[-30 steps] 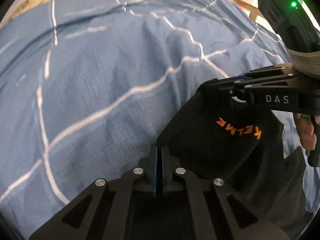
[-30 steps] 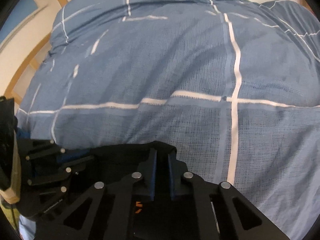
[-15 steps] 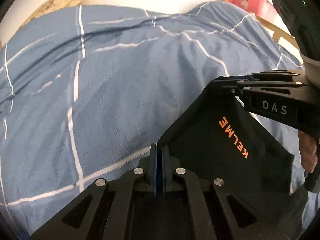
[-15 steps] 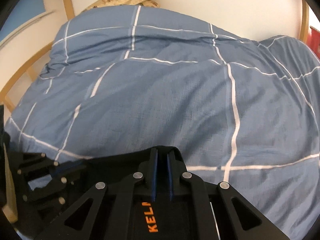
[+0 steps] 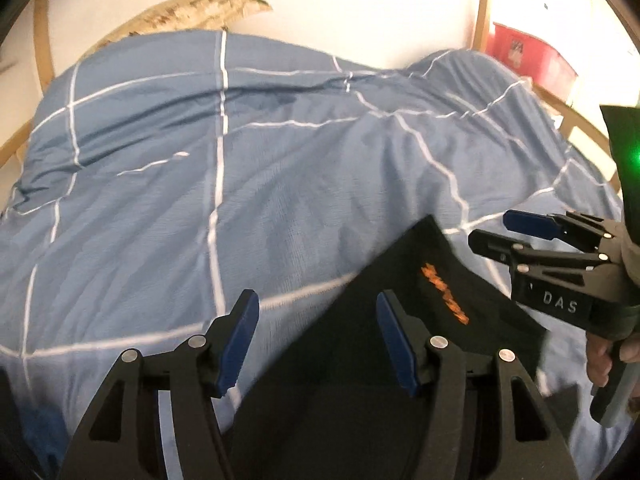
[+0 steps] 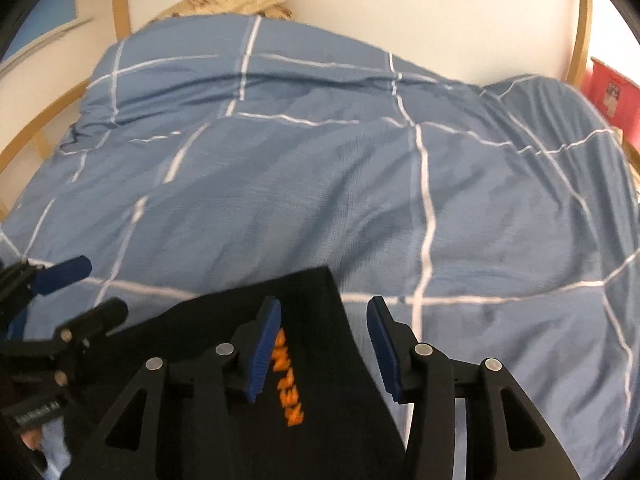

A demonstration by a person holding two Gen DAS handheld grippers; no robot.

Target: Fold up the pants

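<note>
Black pants [image 5: 380, 320] with orange lettering lie folded on a blue checked duvet [image 5: 240, 184]. They also show in the right wrist view [image 6: 304, 304]. My left gripper [image 5: 316, 340] is open and empty, its right finger over the pants' left edge. My right gripper [image 6: 326, 348] is open and empty above the pants' far right corner. The right gripper shows at the right of the left wrist view [image 5: 496, 232], jaws apart. The left gripper shows at the left of the right wrist view [image 6: 96, 292], jaws apart.
The duvet [image 6: 360, 184] covers the whole bed. A beige pillow [image 5: 192, 12] lies at the head against a white wall. A wooden bed frame [image 5: 484, 4] curves round the sides. A red box [image 5: 528, 56] stands at the far right.
Both grippers have opened and let go of the pants. The pants now lie on the duvet. Both grippers have pulled back and tilted up.
</note>
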